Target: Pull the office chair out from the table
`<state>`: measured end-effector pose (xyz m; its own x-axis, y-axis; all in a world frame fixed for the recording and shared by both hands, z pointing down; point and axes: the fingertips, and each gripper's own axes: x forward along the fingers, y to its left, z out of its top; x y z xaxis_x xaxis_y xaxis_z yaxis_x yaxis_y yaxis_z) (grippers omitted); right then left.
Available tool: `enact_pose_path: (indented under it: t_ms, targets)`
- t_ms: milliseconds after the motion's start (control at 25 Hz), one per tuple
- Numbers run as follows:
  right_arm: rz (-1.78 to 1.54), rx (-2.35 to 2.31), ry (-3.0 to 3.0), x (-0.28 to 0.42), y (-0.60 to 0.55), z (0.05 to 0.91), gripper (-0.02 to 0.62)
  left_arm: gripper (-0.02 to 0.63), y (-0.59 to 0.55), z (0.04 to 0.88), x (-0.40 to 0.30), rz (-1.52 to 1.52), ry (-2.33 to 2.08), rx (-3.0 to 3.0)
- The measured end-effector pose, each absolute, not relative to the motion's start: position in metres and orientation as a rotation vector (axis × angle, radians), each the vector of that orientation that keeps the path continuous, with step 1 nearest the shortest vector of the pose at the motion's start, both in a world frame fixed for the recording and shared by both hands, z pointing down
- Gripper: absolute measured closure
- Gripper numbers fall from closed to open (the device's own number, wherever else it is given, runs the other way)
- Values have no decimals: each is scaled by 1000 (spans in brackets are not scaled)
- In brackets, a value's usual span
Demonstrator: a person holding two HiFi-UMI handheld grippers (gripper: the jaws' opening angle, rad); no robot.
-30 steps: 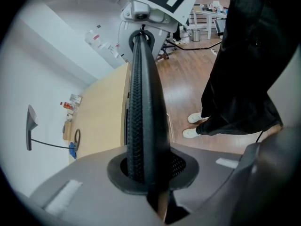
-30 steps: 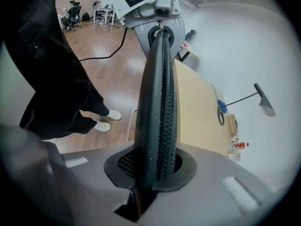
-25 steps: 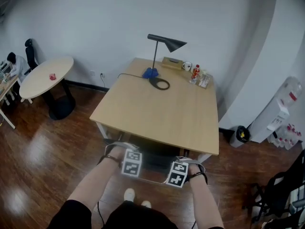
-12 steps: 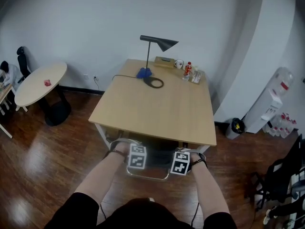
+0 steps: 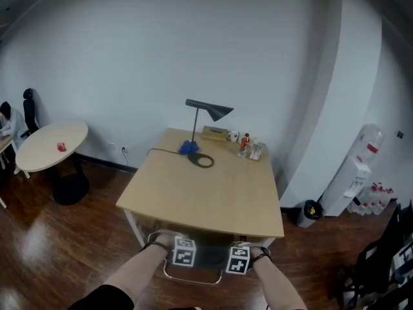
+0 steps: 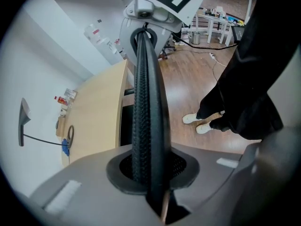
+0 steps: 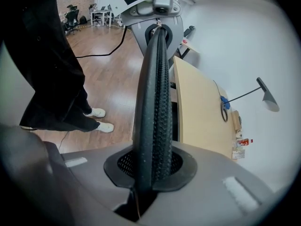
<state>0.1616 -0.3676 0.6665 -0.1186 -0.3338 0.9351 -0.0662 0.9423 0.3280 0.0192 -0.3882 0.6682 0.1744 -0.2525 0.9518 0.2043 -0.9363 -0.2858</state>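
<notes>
Two grips hold the office chair (image 5: 205,258) by its back. My left hand-held gripper (image 5: 185,258) and right hand-held gripper (image 5: 237,262) are each clenched on the thin black rim (image 6: 148,107), which is ribbed and mesh-like on one face and smooth on the other, with the jaws nearly together and tipped steeply down. My left forearm (image 5: 132,273) and right forearm (image 5: 277,283) reach forward side by side, bare, to the front edge of the surface (image 5: 200,192), a pale wood rectangle on white legs. The chair sits tucked under that edge, and in the head view I think only its dark back and a curved grey frame show, as it is small there.
</notes>
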Motion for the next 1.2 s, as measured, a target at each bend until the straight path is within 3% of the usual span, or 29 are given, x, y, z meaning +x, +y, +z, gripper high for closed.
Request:
enact_pose_path:
  t_ms: [520, 1200]
  targets:
    - [-186, 282, -1677, 162, -364, 663, 535, 560, -384, 665, 18, -1841, 29, -2101]
    - [-62, 197, -1671, 143, -252, 656, 527, 561, -277, 657, -5, -1937, -140, -2122]
